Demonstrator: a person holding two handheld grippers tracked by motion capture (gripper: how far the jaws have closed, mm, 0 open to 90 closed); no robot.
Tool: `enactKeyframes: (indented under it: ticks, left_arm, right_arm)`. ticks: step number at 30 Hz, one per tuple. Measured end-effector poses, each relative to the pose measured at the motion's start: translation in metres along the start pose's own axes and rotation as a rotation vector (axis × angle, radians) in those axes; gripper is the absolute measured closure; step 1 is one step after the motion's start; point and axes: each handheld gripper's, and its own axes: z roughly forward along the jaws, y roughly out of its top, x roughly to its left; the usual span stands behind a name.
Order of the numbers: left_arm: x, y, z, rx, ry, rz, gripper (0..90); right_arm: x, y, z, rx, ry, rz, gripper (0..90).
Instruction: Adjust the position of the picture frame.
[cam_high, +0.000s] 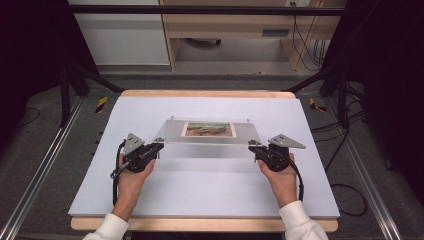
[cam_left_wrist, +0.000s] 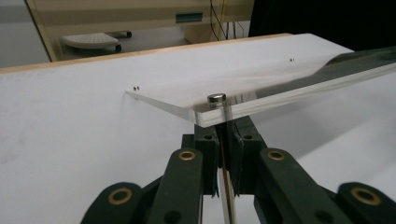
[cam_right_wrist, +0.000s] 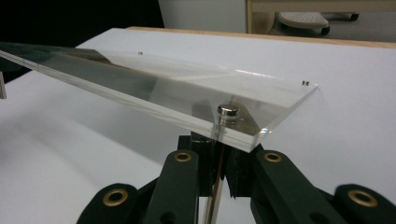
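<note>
You hold a clear, rectangular acrylic picture frame (cam_high: 207, 131) with both tools over the middle of the white table top (cam_high: 200, 190), its far long edge resting on or close to the surface and its near long edge lifted, so the panel tilts up towards you. A small landscape print (cam_high: 208, 129) sits at the frame's centre.

Your left gripper (cam_high: 158, 146) is clamped on the frame's near left corner. In the left gripper view the black jaws are pressed tight together on a thin upright strip just under the corner's small round silver stud (cam_left_wrist: 216, 98), with the frame's thick clear edge (cam_left_wrist: 261, 100) running off to the right.

Your right gripper (cam_high: 252, 147) is likewise closed on the near right corner; the right gripper view shows its jaws pinching below the matching round silver stud (cam_right_wrist: 228, 110).

Both hands sit near the table's middle, well back from its wooden front edge (cam_high: 200, 224).
</note>
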Motion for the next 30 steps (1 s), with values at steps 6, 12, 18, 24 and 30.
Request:
enactKeyframes:
  ticks: [6,12,18,24,30]
  left_arm:
    - [-0.007,-0.015,-0.005,0.066,-0.023,0.02,82.5]
    - [-0.006,-0.023,-0.005,0.113,-0.037,0.012,83.1]
    - [-0.008,-0.031,-0.004,0.157,-0.034,0.021,83.1]
    - [-0.009,-0.035,-0.004,0.206,-0.024,0.051,81.5]
    - [-0.005,-0.034,-0.013,0.204,-0.024,0.061,66.8]
  right_arm:
    - [0.0,-0.017,-0.003,0.06,0.003,-0.011,83.9]
    - [0.002,-0.027,-0.002,0.11,-0.007,-0.003,84.5]
    - [0.002,-0.034,-0.001,0.165,-0.01,-0.006,84.6]
    - [0.003,-0.039,0.001,0.203,-0.016,-0.01,84.2]
    - [-0.001,-0.041,-0.005,0.225,-0.001,0.019,65.3]
